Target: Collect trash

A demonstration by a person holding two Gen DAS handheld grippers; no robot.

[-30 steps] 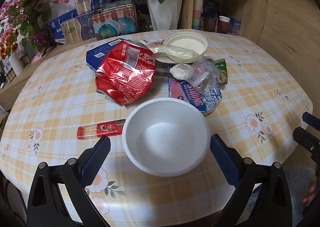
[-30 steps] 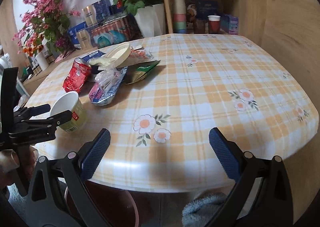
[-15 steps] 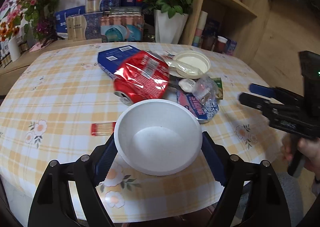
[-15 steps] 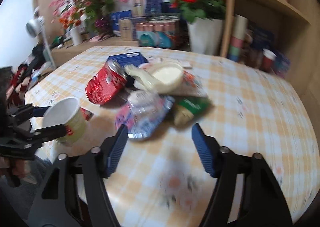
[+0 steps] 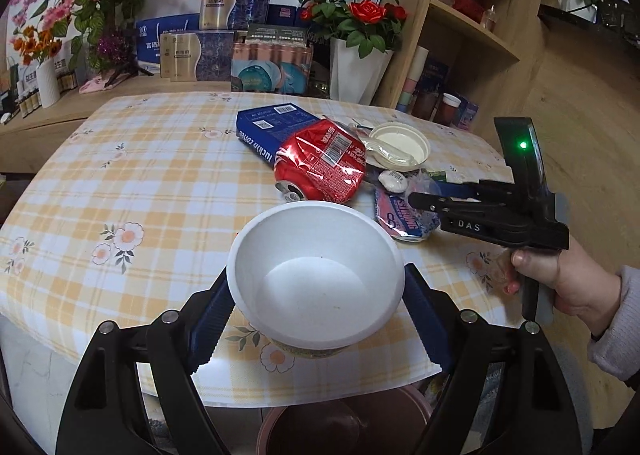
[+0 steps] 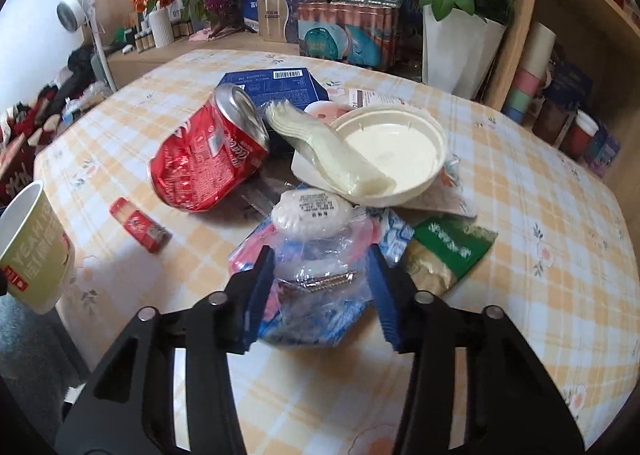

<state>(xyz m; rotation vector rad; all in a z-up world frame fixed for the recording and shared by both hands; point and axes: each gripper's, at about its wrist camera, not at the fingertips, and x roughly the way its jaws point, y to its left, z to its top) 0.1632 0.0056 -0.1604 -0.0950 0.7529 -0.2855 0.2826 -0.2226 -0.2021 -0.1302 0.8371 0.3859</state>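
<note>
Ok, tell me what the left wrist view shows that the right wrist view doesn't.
Only the left wrist view: the brown bin below the table edge, and the person's hand on the right gripper. Only the right: the small red box, the clear bag of screws and the green sachet. Both: the paper bowl, crushed red can, blue box.

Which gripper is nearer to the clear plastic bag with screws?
Right. The right gripper has its fingers on both sides of the clear plastic bag; the left gripper holds the paper bowl near the table's edge, farther away.
</note>
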